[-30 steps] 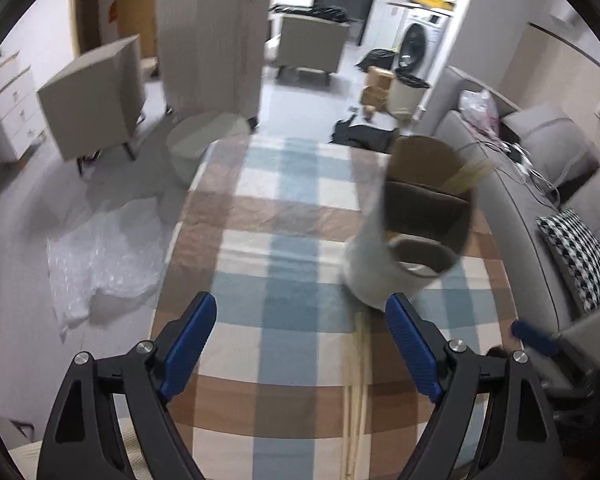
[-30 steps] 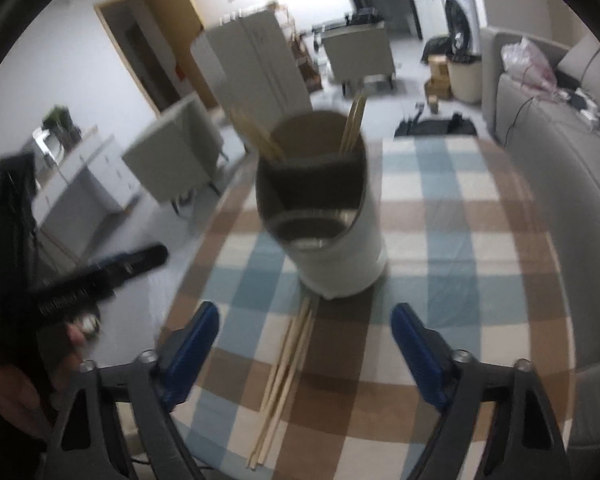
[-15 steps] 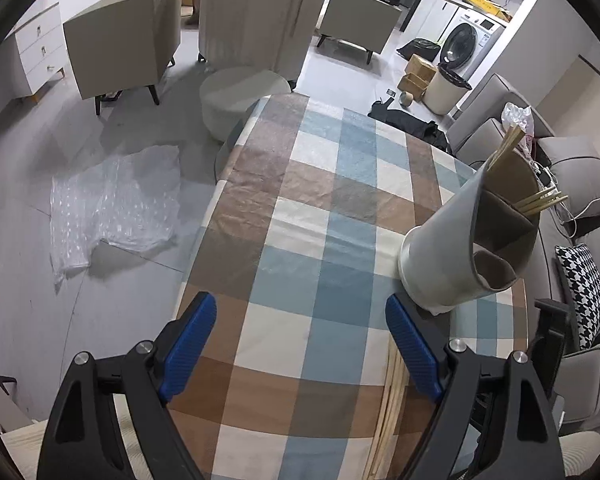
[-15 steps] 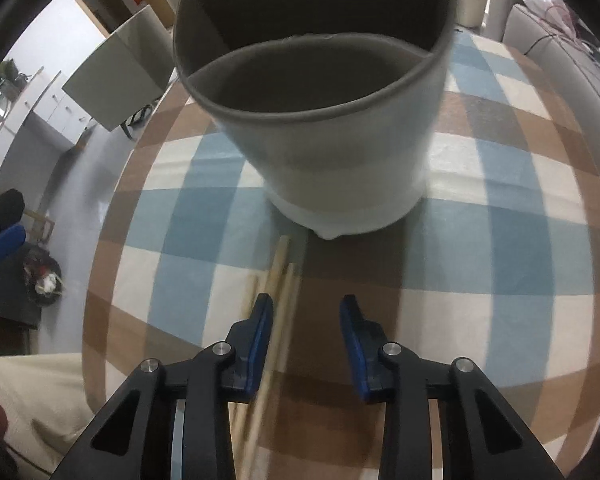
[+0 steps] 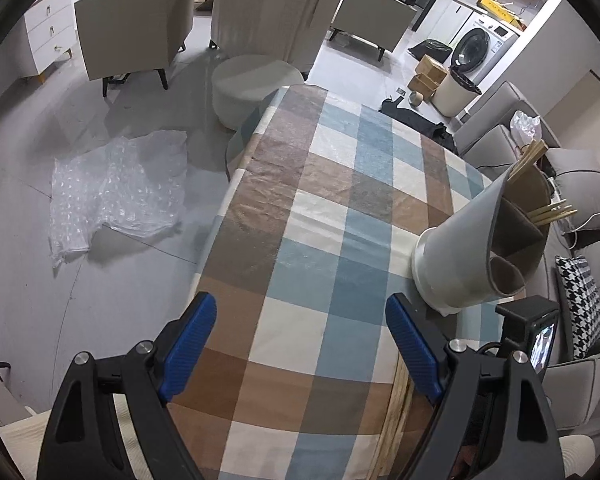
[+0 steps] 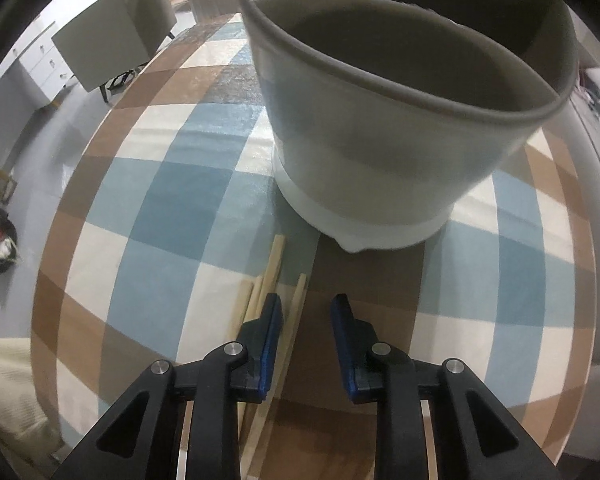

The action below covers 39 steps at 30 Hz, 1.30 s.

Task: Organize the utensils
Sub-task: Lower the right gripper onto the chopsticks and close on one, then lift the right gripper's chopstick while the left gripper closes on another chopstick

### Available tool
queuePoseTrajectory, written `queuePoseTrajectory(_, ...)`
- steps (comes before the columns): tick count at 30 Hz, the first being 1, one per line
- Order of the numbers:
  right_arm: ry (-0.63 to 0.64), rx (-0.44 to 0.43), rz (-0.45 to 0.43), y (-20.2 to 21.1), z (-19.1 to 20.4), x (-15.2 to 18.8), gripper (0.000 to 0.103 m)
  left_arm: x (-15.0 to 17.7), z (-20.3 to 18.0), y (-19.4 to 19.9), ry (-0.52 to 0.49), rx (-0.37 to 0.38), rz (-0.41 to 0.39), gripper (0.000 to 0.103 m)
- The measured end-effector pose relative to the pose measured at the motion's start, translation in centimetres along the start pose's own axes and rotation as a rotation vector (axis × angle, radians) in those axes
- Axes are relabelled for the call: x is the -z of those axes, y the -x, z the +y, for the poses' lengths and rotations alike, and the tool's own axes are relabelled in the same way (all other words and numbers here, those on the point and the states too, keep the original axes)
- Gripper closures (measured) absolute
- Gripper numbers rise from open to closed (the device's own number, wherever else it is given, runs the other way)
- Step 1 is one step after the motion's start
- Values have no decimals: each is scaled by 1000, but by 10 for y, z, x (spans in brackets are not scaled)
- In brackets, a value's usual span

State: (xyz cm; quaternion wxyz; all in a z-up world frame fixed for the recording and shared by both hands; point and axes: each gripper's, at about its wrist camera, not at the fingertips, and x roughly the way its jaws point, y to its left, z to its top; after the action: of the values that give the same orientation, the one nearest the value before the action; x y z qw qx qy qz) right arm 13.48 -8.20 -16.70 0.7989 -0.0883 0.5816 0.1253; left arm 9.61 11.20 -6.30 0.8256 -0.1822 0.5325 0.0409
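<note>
A grey utensil holder (image 6: 384, 152) with inner dividers stands on the checked tablecloth; it also shows at the right of the left wrist view (image 5: 468, 256), with wooden chopsticks (image 5: 548, 212) sticking out of it. Several loose wooden chopsticks (image 6: 272, 276) lie on the cloth in front of the holder. My right gripper (image 6: 306, 312) is low over them, jaws partly closed with a narrow gap, one chopstick lying between the fingers; nothing is gripped. My left gripper (image 5: 300, 324) is wide open and empty above the cloth, left of the holder. The chopsticks (image 5: 398, 400) run under its right finger.
The table (image 5: 260, 208) has a rounded left edge with floor beyond. Bubble wrap (image 5: 116, 192), a round stool (image 5: 256, 84) and armchairs stand on the floor. A grey sofa (image 5: 572, 200) with a houndstooth cushion lies right of the table.
My right gripper has dropped down close to the loose chopsticks and narrowed its jaws from wide open. My left gripper has swung left, so the holder sits further right in its view.
</note>
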Motion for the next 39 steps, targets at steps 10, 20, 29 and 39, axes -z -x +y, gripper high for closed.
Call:
queuePoseTrajectory(10,-64,-109,-68,8,-6,4,100,-2,17,-18,26,-13,57,20)
queuePoseTrajectory(20,-257,-287,-207,67,-72,25,100,29,-39,-55,-136,-40,214,20)
queuePoseTrajectory(29,-496,-465,-230,81,-144,47,100,57,-70,-81,-245,-112,298,20)
queuePoseTrajectory(39,-586,-520,-245,90,-179,57,101,66,-82,-92,-292,-204,317,20)
